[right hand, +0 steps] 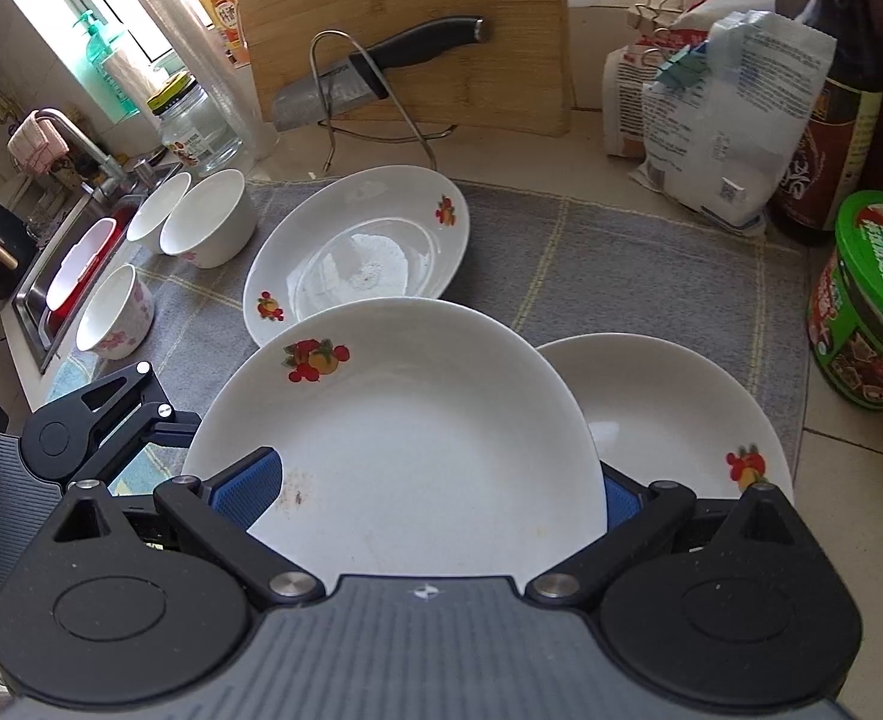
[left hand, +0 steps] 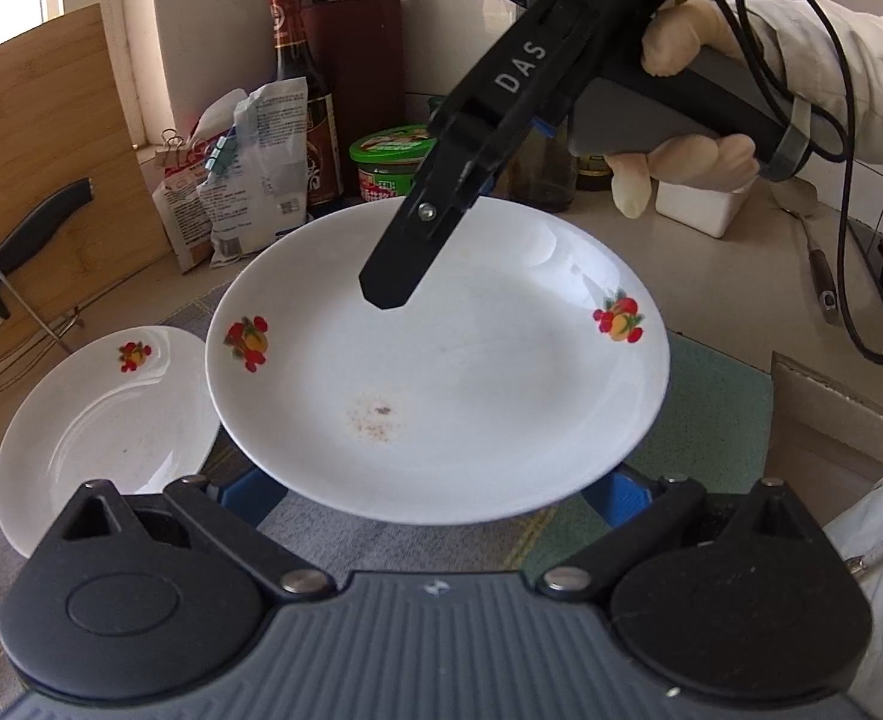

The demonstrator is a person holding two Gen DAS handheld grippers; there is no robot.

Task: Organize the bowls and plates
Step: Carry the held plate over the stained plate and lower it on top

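Note:
A white plate with fruit prints is held up over the grey mat. In the left wrist view its near rim lies between my left gripper's blue pads, and my right gripper reaches down over its far rim. In the right wrist view the same plate sits between my right gripper's blue pads. A second plate lies further back on the mat, and a third plate lies at the right. Three white bowls stand at the left.
A cutting board and knife lean on a wire rack at the back. Bags, a dark bottle and a green-lidded tub stand at the right. A sink lies at the left.

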